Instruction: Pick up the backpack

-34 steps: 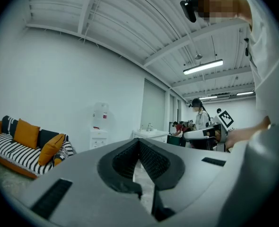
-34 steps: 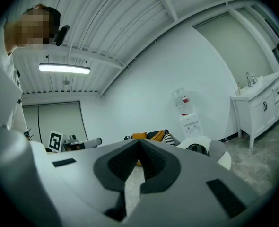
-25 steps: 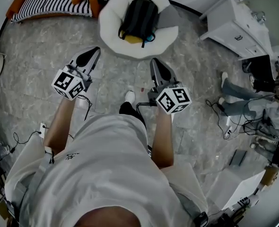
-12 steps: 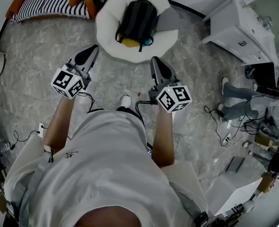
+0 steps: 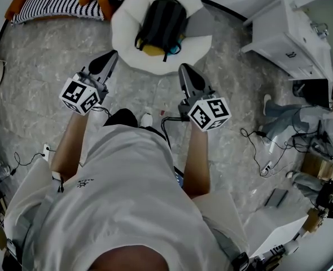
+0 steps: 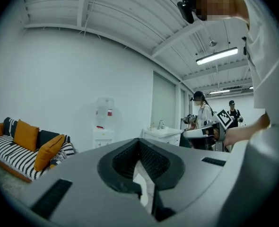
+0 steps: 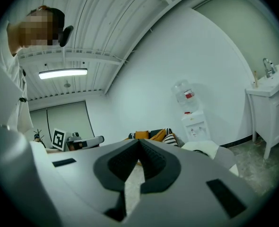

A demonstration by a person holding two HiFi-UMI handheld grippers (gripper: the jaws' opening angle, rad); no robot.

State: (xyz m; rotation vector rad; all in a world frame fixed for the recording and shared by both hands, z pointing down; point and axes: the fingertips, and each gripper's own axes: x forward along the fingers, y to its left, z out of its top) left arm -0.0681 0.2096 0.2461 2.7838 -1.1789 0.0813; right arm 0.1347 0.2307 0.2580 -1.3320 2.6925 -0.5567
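Holding one gripper in each hand, we face a black backpack (image 5: 163,18) that lies on a round white cushion (image 5: 127,35) on the grey marbled floor (image 5: 42,95), at the top middle of the head view. The backpack lies lengthwise with a yellow patch and a bit of blue showing at its near end, and neither gripper touches it; both are well short of the cushion's near rim. Our left gripper (image 5: 111,56) points towards the cushion's left side, and its own view shows the two dark jaws brought together with nothing between them. Our right gripper (image 5: 185,70) points towards the cushion's right side, and its jaws are likewise closed on nothing. Each gripper carries its marker cube at the rear, the left cube (image 5: 80,95) above our left forearm and the right cube (image 5: 210,113) above our right. A striped sofa (image 5: 53,1) with orange pillows stands at the top left, just beside the cushion. A white cabinet (image 5: 279,33) with a faucet on top stands at the upper right. A white water dispenser (image 6: 104,122) stands against the far wall in the left gripper view. At the right edge of the head view someone in jeans (image 5: 290,117) sits on the floor, near loose cables (image 5: 257,151).
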